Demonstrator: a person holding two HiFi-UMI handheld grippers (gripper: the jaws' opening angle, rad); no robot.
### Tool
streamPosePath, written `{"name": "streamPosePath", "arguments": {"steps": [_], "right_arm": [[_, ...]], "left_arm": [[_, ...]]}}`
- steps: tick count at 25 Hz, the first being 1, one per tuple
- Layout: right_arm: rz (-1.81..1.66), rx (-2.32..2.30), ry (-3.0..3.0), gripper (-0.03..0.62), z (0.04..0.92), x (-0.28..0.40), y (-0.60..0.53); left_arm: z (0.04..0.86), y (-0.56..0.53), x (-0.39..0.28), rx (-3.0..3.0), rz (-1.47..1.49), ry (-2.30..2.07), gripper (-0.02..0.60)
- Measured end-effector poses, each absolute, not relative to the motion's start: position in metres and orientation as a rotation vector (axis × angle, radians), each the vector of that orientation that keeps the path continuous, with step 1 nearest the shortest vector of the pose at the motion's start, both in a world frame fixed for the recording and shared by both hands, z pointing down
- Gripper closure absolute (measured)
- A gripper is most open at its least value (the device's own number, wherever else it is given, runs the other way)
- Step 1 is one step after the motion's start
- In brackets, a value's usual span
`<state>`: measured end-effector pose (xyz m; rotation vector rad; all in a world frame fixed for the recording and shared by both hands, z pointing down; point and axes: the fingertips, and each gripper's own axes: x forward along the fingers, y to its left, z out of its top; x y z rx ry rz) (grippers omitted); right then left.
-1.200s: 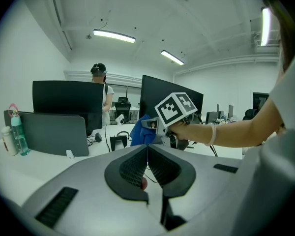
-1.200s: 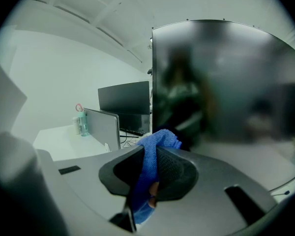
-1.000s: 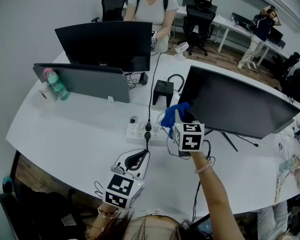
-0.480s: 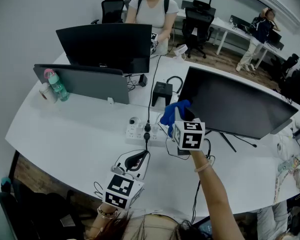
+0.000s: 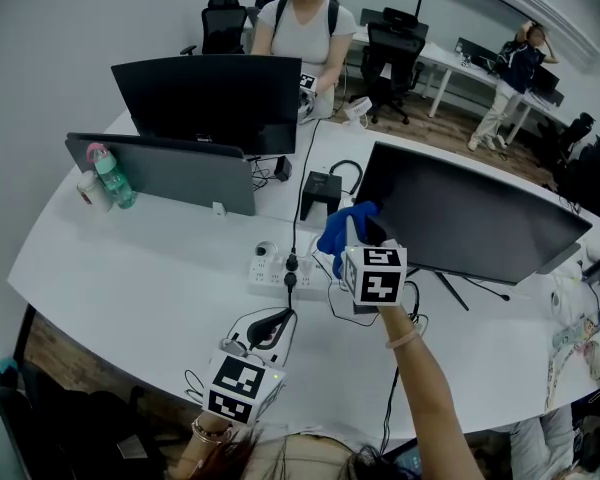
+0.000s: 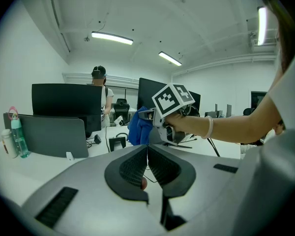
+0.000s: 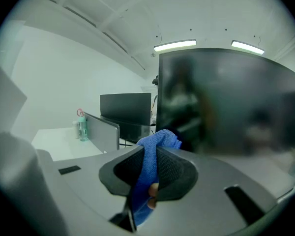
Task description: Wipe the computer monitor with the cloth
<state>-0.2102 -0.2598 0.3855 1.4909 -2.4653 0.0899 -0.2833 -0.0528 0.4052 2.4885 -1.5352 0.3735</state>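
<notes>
Keeps left gripper [image 5: 268, 324] clenched on nothing at 6 o'clock. Grips blue cloth [image 5: 340, 230] in right gripper [image 5: 356, 244] just past centre, nudged slightly leftward since a second ago, at monitor's [image 5: 470, 218] lower left corner toward 1 o'clock. Suggests wiping barely begun.

Monitor [image 5: 470, 218] blocks just ahead of right gripper [image 5: 358, 236] holding cloth [image 5: 342, 230]. Power strip [image 5: 278, 265] below-left of it. Bare table [image 5: 130, 278] farther left.
</notes>
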Motion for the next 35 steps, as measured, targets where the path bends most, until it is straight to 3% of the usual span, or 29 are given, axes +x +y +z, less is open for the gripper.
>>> {"name": "streamPosePath", "arguments": {"steps": [35], "right_arm": [[-0.027,1.53,-2.567,0.526,0.321,-0.215,-0.259]], "left_arm": [[0.407,-0.056,-0.285,2.481,0.36,-1.536,0.569]]}}
